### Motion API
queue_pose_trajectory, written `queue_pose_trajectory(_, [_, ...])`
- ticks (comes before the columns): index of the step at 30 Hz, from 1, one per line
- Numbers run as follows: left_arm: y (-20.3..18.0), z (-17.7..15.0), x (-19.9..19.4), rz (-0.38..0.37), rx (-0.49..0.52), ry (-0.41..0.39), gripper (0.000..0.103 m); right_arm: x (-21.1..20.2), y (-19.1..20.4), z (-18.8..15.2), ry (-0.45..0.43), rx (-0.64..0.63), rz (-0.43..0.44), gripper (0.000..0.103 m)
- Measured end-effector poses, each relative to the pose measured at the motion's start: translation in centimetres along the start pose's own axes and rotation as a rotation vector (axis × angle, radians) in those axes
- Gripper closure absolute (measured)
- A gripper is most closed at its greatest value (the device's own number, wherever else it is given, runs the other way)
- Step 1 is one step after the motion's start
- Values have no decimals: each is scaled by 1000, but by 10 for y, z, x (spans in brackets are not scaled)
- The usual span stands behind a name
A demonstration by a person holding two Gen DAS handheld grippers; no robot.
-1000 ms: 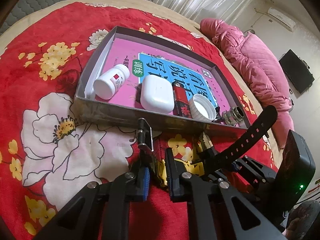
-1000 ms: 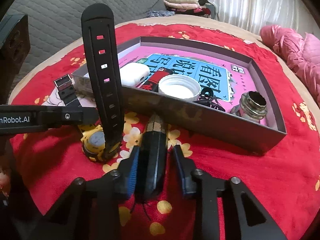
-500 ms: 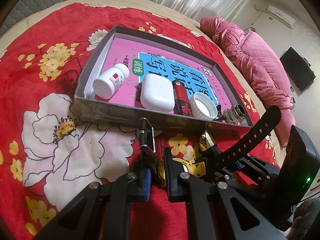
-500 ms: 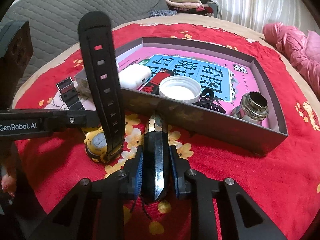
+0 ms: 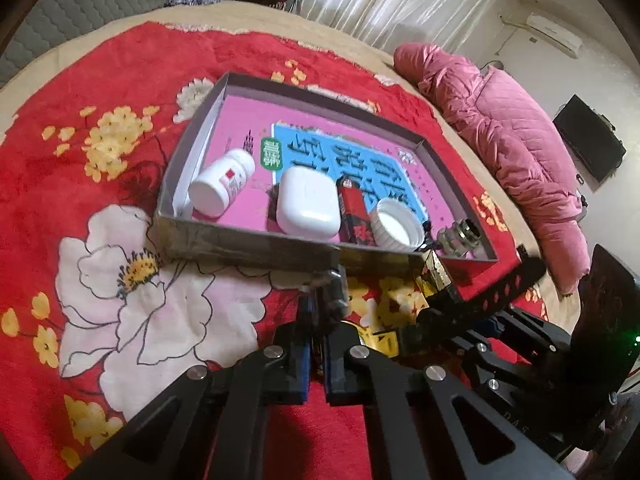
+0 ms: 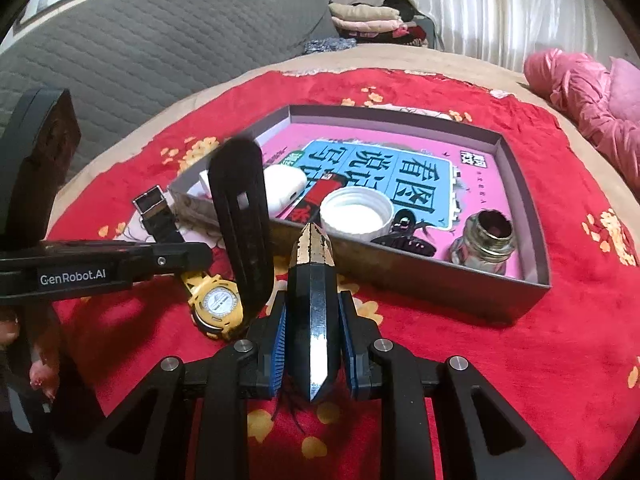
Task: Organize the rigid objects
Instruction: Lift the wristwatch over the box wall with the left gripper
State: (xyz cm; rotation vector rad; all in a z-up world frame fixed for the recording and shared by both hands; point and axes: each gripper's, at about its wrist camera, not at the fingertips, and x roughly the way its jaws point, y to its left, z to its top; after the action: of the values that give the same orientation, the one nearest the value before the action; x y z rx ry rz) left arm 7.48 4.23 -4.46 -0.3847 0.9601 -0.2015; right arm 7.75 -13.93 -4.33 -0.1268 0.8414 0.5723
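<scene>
A yellow watch (image 6: 218, 300) with black straps lies on the red flowered blanket in front of the grey box (image 6: 420, 272). My left gripper (image 5: 317, 322) is shut on its buckle strap (image 5: 330, 284); the long strap (image 6: 240, 220) stands up, blurred. To the watch's right, my right gripper (image 6: 312, 320) is shut on a black faceted stick (image 6: 312, 300) with a gold tip, pointing at the box's near wall. The box (image 5: 248, 236) holds a white pill bottle (image 5: 222, 184), a white earbud case (image 5: 308, 204), a red and black item (image 5: 356, 216), a white cap (image 5: 396, 224) and a metal fitting (image 5: 460, 236).
A black hair clip (image 6: 404, 236) lies in the box beside the cap. A pink quilted jacket (image 5: 512, 140) lies at the blanket's far right. A grey padded headboard (image 6: 140, 52) rises behind. A person's fingers (image 6: 40, 372) show at the lower left.
The left jaws have shut onto the buckle strap. The right jaws have shut onto the black stick and raised it a little. The long strap has tipped lower.
</scene>
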Motion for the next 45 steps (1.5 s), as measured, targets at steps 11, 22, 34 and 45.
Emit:
queue_pose_trajectory(11, [-1,6,-21,-27,-21,-46,99,-26,-9,6,-88,48,-1,80])
queue_pose_trajectory(22, [-4,31,-36,-41,-54,-112,99,-43,-28,15,-158,114,-21,80])
queue_pose_trajectory(34, [6,64,-28,19,-101,-164,99,-44,-49,24,-184,176,-35,80])
queue_pose_trajectory(45, [16,73,-11,67,-108,-164,99,-31,-53,28,-171,171,-37,80])
